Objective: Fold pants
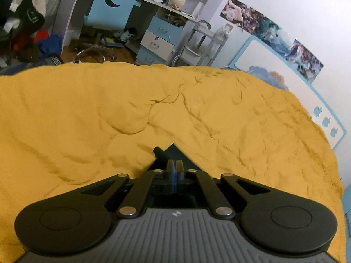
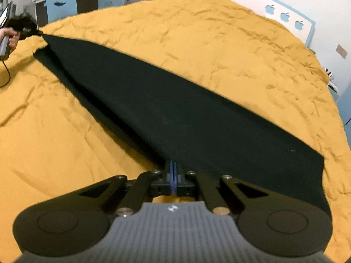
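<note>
Black pants [image 2: 175, 100] stretch across the yellow bedspread [image 2: 219, 43], held up taut between both grippers. My right gripper [image 2: 173, 164] is shut on one end of the pants. My left gripper [image 1: 174, 163] is shut on the other end; only a small black corner of the pants [image 1: 173, 153] shows above its fingertips. The left gripper [image 2: 26, 27] also shows at the far left of the right wrist view, gripped by a hand, with the pants running to it.
The yellow bedspread [image 1: 131, 109] fills the bed. A white and blue headboard [image 1: 285, 81] stands at the right. Beyond the bed are a blue chair [image 1: 109, 4], a desk with drawers [image 1: 155, 37] and a metal cart [image 1: 201, 41].
</note>
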Action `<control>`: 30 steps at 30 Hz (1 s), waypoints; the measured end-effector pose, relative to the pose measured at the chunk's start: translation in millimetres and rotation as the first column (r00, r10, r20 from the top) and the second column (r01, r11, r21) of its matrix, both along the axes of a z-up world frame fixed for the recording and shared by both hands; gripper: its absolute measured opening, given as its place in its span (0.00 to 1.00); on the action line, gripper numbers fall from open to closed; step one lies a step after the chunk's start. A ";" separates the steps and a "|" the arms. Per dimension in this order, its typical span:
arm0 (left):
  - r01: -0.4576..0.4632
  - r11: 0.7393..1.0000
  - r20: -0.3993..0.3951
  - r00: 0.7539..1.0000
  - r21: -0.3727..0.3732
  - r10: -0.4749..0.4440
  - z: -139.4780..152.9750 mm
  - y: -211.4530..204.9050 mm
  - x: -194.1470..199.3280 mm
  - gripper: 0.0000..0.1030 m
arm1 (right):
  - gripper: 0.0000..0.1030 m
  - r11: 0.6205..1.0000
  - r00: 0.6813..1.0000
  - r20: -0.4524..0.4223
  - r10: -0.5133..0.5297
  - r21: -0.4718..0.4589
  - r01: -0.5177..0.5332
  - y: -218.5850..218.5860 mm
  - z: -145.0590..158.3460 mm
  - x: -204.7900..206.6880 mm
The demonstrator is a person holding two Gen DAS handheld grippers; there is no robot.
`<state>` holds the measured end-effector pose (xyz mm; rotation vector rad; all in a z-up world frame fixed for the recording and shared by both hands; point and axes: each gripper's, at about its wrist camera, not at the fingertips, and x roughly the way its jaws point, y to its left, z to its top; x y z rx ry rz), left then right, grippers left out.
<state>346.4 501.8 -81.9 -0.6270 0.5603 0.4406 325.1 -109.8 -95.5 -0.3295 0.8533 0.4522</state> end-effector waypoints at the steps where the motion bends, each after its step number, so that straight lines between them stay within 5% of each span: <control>1: 0.008 1.000 -0.018 1.000 0.012 -0.008 -3.6 -0.5 -1.5 0.00 | 0.00 1.000 1.000 -0.018 0.004 -0.003 -0.004 0.0 -2.2 -1.0; 12: -0.004 1.000 -0.112 0.994 -0.031 0.000 -37.0 6.3 -7.8 0.02 | 0.00 1.000 0.990 -0.140 -0.003 -0.027 -0.001 5.3 -38.4 3.4; 17: -0.107 0.985 -0.060 0.993 -0.138 0.099 -40.4 6.7 -37.2 0.53 | 0.15 1.000 0.989 -0.150 0.003 0.006 -0.002 5.1 -32.7 1.5; 19: -0.108 0.968 -0.013 0.994 -0.226 0.107 -45.6 6.2 -48.9 0.57 | 0.25 0.999 0.989 -0.147 -0.005 0.042 0.011 2.1 -27.2 2.4; 25: -0.117 0.917 0.027 0.990 -0.381 0.138 -72.4 6.9 -40.3 0.54 | 0.23 0.991 0.991 -0.100 -0.093 0.090 0.103 -20.3 -10.0 3.3; 30: -0.176 0.902 0.041 0.977 -0.393 0.208 -87.1 10.4 -34.2 0.17 | 0.18 0.970 0.972 -0.093 -0.217 0.086 0.225 -51.9 -12.2 14.2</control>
